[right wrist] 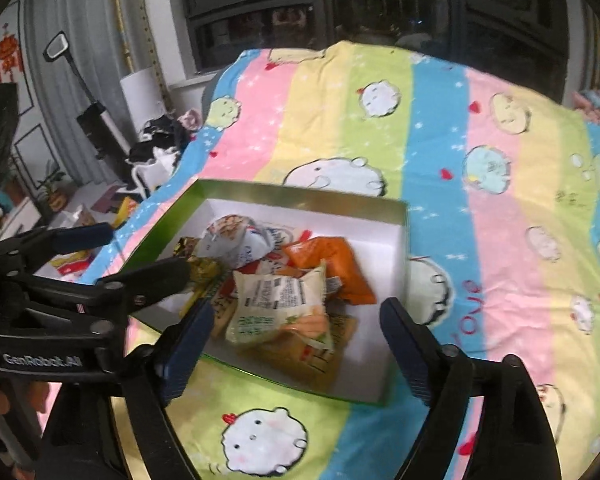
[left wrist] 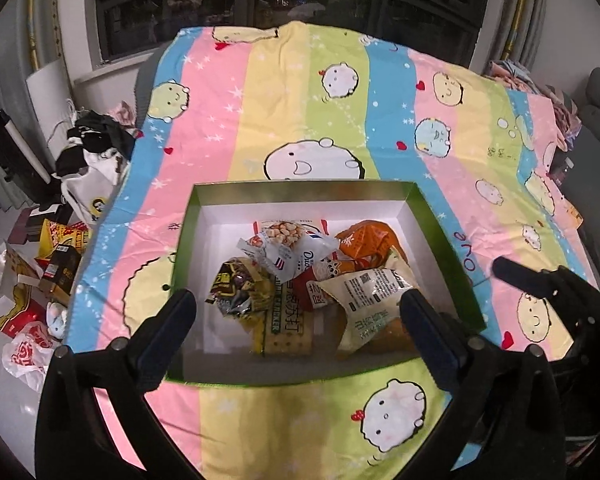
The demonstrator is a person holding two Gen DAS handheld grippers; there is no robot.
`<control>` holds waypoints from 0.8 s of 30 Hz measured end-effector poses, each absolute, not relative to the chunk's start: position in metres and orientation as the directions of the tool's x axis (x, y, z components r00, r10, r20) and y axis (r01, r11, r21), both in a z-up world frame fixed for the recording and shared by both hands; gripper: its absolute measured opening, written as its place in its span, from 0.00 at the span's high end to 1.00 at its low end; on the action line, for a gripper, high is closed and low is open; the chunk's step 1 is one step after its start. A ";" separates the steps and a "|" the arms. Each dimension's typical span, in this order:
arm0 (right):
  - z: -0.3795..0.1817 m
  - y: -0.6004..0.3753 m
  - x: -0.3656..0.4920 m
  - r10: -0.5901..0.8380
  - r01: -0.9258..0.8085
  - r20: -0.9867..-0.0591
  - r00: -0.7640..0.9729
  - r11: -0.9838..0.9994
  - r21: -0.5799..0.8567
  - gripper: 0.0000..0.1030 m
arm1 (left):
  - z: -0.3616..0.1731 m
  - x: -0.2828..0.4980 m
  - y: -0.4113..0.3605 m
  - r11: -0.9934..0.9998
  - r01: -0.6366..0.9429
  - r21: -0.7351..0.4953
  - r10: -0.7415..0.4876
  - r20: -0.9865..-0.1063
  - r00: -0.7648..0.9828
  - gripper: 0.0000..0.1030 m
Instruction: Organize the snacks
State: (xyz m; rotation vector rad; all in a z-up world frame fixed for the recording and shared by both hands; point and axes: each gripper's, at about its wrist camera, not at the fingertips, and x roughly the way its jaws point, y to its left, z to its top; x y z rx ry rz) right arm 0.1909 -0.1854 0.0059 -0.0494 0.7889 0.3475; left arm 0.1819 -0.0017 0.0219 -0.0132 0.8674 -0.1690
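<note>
Both my claws hang open and empty: left claw [left wrist: 296,316], right claw [right wrist: 296,328]. The snacks [left wrist: 300,276] lie piled in the green box [left wrist: 300,188] just ahead and below, equally near both.

Domestic interior, most likely a living or bedroom area of a home. Indicated by a pastel striped cotton sheet printed with round cartoon faces [left wrist: 340,92] spread over the work surface; grey pleated curtains [right wrist: 80,40] beside a dark-framed night window [left wrist: 260,0]; a heap of black and white clothing [left wrist: 92,148]; scattered red and yellow snack packaging [left wrist: 40,264] on a white surface at left; grey upholstered cushions [left wrist: 596,128] at right; framed pictures [right wrist: 24,148] on the wall.
</note>
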 end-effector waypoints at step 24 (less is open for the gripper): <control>0.107 -0.192 0.143 0.277 -0.307 -0.629 0.727 0.949 0.064 0.10 | 0.105 0.124 0.016 1.000 0.013 -0.004 -0.013 -0.702 0.712 0.01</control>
